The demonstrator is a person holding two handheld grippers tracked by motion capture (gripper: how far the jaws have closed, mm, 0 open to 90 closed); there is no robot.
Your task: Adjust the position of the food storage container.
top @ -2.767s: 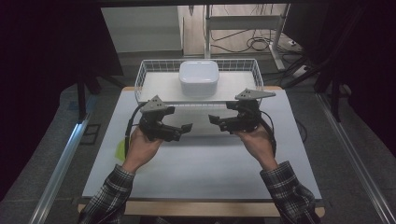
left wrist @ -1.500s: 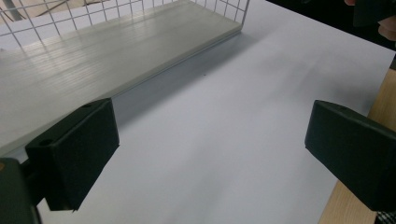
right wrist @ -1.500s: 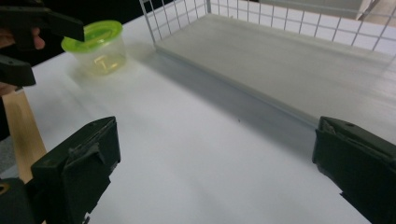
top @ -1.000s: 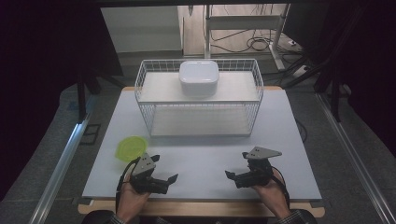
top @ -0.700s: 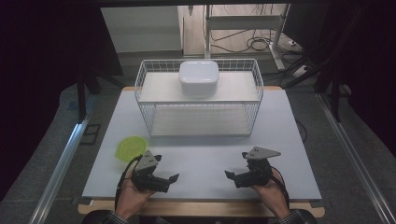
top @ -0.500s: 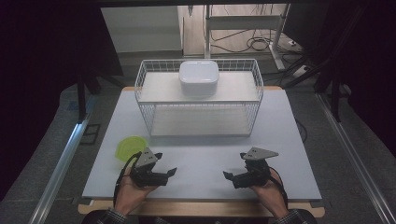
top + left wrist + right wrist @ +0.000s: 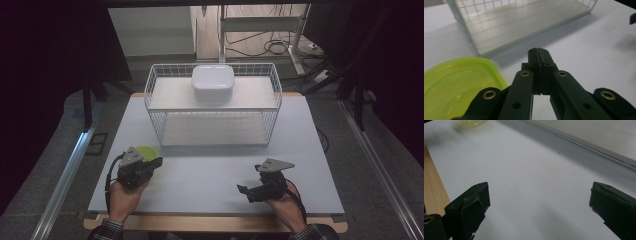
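The left claw (image 7: 538, 53) is clenched on nothing; the green lid (image 7: 454, 82) lies flat on the worktop (image 7: 210, 172) just beside it, at its left, nearer than the released right claw (image 7: 536, 205).

A translucent lime-green lid (image 7: 454, 85) lies flat on the white table (image 7: 210, 180), just beside the closed left tool (image 7: 539, 53), untouched by it.

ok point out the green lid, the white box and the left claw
green lid (image 7: 454, 82): left gripper view, on its flat middle
white box (image 7: 213, 82): high view, on its top face
left claw (image 7: 539, 53): left gripper view, where the two shut tips meet
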